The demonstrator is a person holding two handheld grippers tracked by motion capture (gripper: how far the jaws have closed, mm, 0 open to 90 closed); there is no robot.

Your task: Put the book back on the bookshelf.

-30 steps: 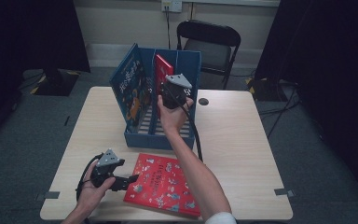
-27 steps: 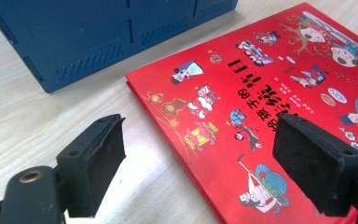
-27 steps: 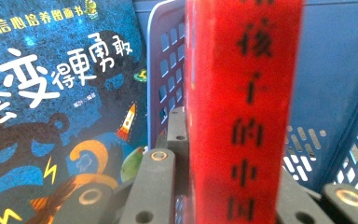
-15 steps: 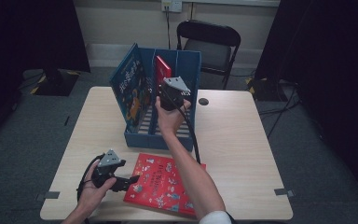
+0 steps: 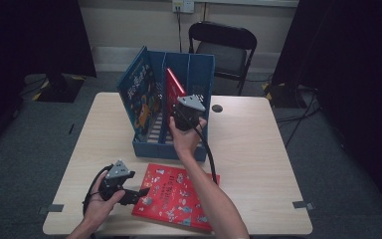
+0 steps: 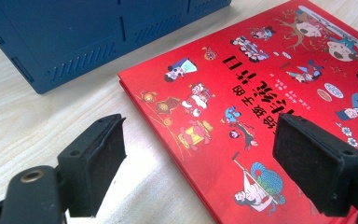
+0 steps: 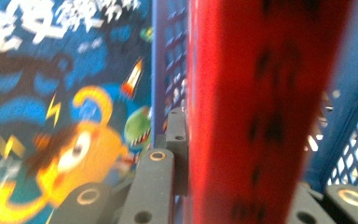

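Note:
A blue file rack [image 5: 205,69] stands on the table with a blue picture book [image 5: 142,94] upright in its left slot. My right gripper [image 5: 178,113] is shut on a red book [image 5: 174,84], held on edge and tilted in the rack's middle slot. The right gripper view is blurred: the red book [image 7: 251,107] sits between my right gripper's [image 7: 242,163] jaws, beside the blue book [image 7: 65,93]. A second red picture book [image 5: 179,196] lies flat near the front edge. My left gripper [image 5: 140,192] rests open at that book's left edge; its jaws [image 6: 200,163] straddle the corner of the flat book [image 6: 261,93].
A black folding chair [image 5: 224,47] stands behind the table. A small black disc [image 5: 217,108] lies on the table right of the rack. The rack's blue base [image 6: 98,32] is just beyond the flat book. Bare tabletop [image 5: 258,144] stretches to the right.
My right hand has sunk with the red book, bringing it lower into the rack. The left hand and the flat red book have stayed put.

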